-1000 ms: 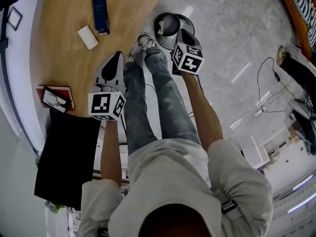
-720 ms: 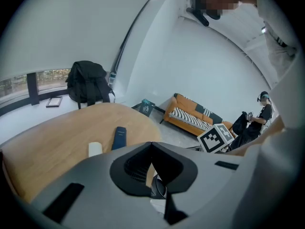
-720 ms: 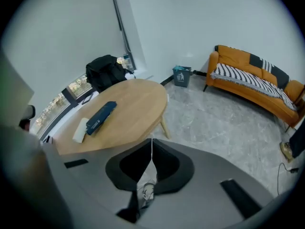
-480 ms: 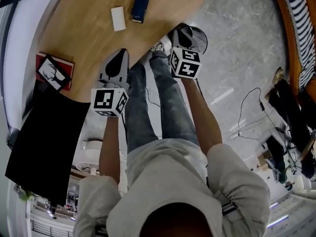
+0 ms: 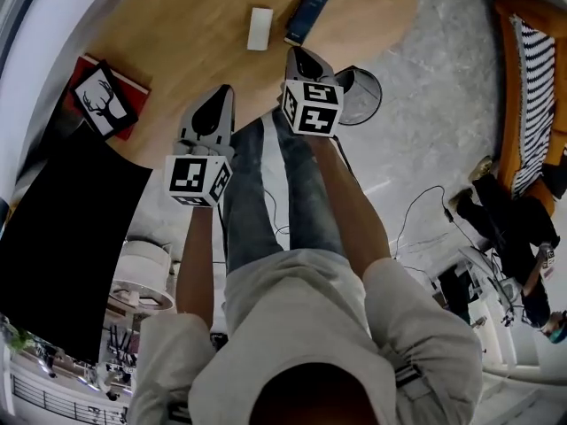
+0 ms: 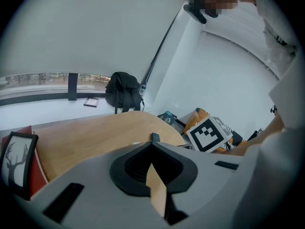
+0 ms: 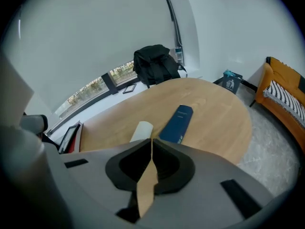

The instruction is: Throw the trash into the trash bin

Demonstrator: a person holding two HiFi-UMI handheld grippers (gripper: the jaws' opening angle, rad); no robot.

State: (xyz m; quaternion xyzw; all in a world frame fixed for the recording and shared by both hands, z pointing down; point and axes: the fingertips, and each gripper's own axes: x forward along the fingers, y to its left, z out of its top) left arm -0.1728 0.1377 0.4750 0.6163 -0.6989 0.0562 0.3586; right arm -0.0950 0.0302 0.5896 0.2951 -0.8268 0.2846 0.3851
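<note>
A small white roll-like object (image 5: 260, 28) lies on the round wooden table (image 5: 159, 51), next to a dark blue box (image 5: 308, 11). The round dark trash bin (image 5: 363, 96) stands on the floor by the table's edge, partly behind my right gripper. My right gripper (image 5: 298, 53) is shut and empty, its tips over the table edge just short of the white object (image 7: 141, 130) and the blue box (image 7: 177, 123). My left gripper (image 5: 218, 94) is also shut and empty, over the table's near edge (image 6: 95, 132).
A framed deer picture (image 5: 102, 96) rests on a red book at the table's left. A black panel (image 5: 62, 237) lies lower left. A black backpack (image 7: 155, 63) sits beyond the table, an orange sofa (image 7: 286, 94) to the right. Cables run across the floor (image 5: 416, 211).
Both grippers swung away from the bin toward the table. The right gripper, earlier over the bin, now reaches over the table edge near the blue box. Both stayed shut.
</note>
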